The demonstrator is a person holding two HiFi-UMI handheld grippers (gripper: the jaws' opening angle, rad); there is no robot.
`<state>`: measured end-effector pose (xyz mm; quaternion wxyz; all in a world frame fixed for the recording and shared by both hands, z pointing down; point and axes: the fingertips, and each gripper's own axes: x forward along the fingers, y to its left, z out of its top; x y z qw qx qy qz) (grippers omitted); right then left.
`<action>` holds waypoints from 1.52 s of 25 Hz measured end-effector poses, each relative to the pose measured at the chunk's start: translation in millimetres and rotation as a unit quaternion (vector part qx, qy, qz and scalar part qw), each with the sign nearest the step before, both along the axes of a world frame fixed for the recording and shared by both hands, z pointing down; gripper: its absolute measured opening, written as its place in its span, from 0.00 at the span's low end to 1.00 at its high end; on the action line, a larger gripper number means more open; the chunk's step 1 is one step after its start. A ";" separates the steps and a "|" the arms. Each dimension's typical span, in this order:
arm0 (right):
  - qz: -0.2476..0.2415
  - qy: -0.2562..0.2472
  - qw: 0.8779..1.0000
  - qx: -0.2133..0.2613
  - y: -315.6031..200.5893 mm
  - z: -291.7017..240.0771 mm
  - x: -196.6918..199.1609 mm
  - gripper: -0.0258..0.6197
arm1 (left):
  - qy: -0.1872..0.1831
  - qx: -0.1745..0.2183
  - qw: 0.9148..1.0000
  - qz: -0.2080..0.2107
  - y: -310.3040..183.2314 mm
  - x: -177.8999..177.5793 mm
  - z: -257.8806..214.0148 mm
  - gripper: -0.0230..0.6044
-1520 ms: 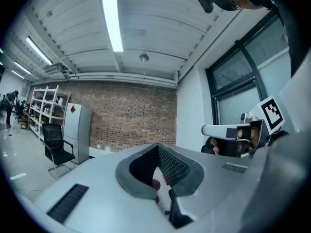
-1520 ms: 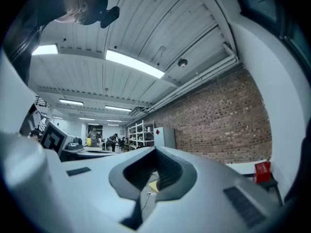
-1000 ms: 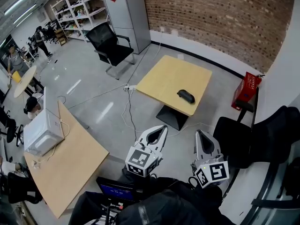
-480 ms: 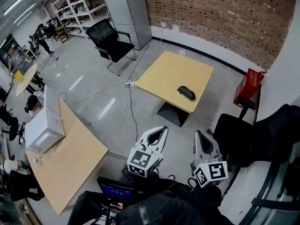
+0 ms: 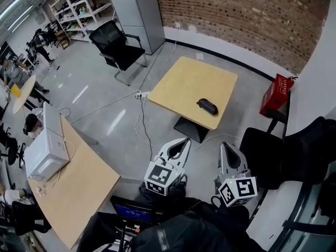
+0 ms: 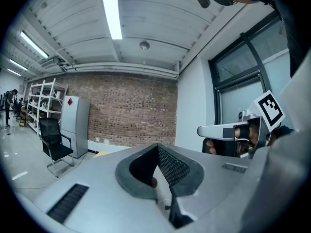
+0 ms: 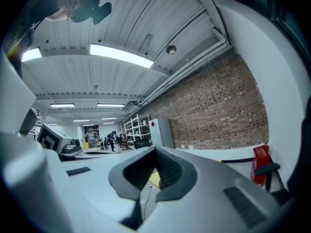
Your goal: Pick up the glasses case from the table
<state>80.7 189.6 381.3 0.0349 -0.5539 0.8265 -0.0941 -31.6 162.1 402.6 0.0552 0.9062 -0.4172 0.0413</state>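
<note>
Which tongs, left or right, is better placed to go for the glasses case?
Right, narrowly. The glasses case lies on the right part of the table, nearly straight ahead of the right tongs; the left tongs would reach diagonally. Both are shut and far.

A black office chair (image 5: 118,46) stands near a grey cabinet (image 5: 137,9) — a red box (image 5: 276,94) by the brick wall (image 5: 236,14).

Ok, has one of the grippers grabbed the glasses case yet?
No, the glasses case lies on the square table, well apart from the left gripper and the right gripper.
</note>
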 end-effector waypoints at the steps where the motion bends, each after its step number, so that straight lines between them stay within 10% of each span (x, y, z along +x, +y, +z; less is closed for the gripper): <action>1: 0.005 0.000 1.000 0.001 -8.1 -1.6 1.0 0.04 | 0.002 0.002 1.000 0.005 -9.1 1.4 -1.8 0.04; 38: 0.024 0.020 0.997 -0.072 -192.9 40.7 -43.1 0.04 | 0.010 -0.052 0.996 0.075 -195.0 -22.2 42.0 0.04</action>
